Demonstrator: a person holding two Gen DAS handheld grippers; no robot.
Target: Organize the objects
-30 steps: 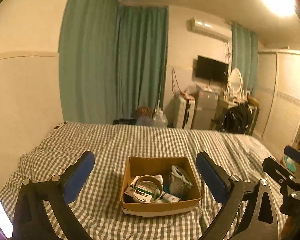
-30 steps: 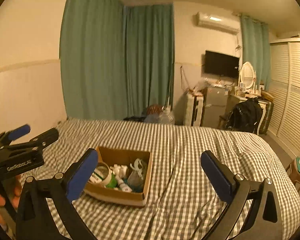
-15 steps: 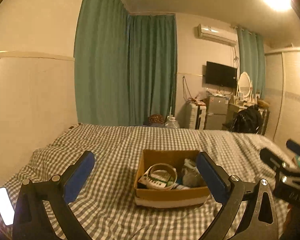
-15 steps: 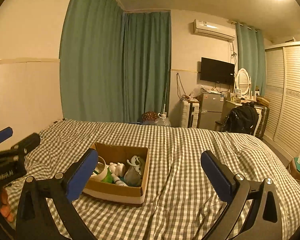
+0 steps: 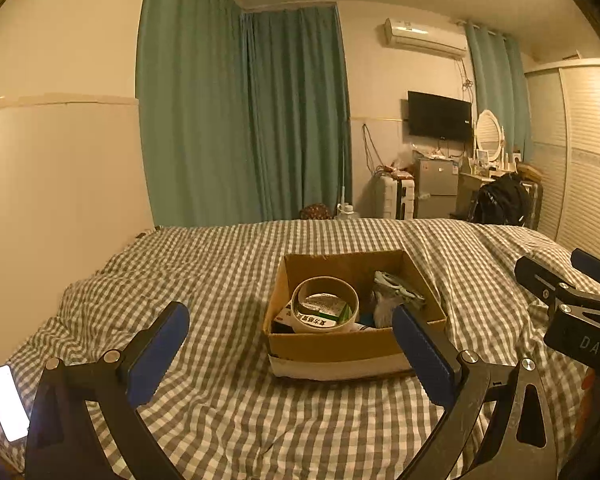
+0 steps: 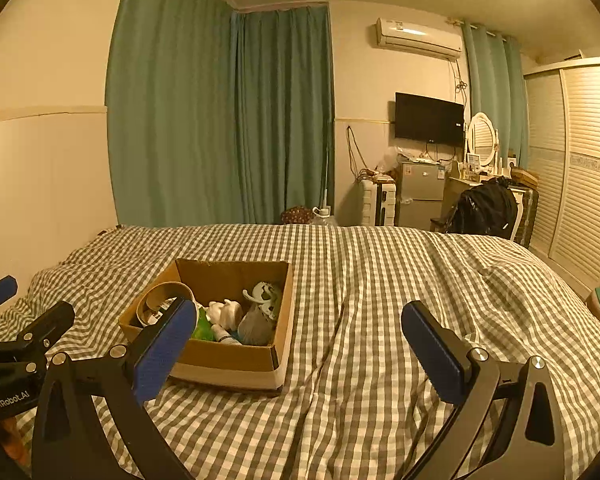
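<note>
My left claw and right claw hover level above the bed, both spread and empty. The cardboard box of oddments rests on the bed ahead.

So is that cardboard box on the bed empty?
No, it holds things. The box is open on top, with a tape roll and other small items lying inside.
</note>
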